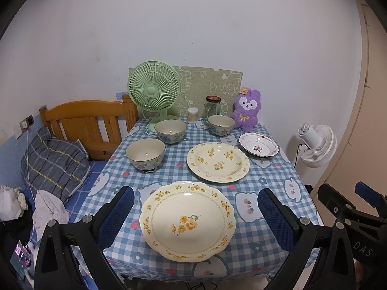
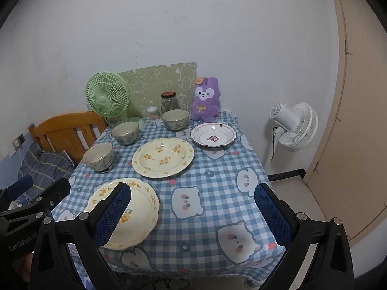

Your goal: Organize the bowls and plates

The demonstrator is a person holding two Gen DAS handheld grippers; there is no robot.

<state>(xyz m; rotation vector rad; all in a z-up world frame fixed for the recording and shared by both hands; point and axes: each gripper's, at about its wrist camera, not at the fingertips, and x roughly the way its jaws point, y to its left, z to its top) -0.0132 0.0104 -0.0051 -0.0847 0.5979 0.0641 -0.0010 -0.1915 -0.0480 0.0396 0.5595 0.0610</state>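
Observation:
A scalloped cream plate with yellow flowers [image 1: 187, 220] [image 2: 142, 207] lies at the table's near edge. My left gripper [image 1: 196, 215] hovers open, its blue pads wide on either side of that plate without touching it. Behind it sits a round yellow-flowered plate [image 1: 217, 162] [image 2: 163, 157], then a small white plate with a red flower [image 1: 258, 145] [image 2: 213, 135]. Three cream bowls [image 1: 145, 154] [image 1: 170, 131] [image 1: 221, 125] stand along the left and back. My right gripper [image 2: 193, 215] is open over bare tablecloth, to the right of the scalloped plate.
A blue checked tablecloth [image 1: 271, 183] covers the table. At the back stand a green fan [image 1: 154, 94], a glass jar [image 1: 212, 107], a cotton-swab tub [image 1: 192, 115] and a purple plush [image 1: 246, 111]. A wooden bed frame [image 1: 87, 123] is left; a white fan [image 2: 295, 125] right.

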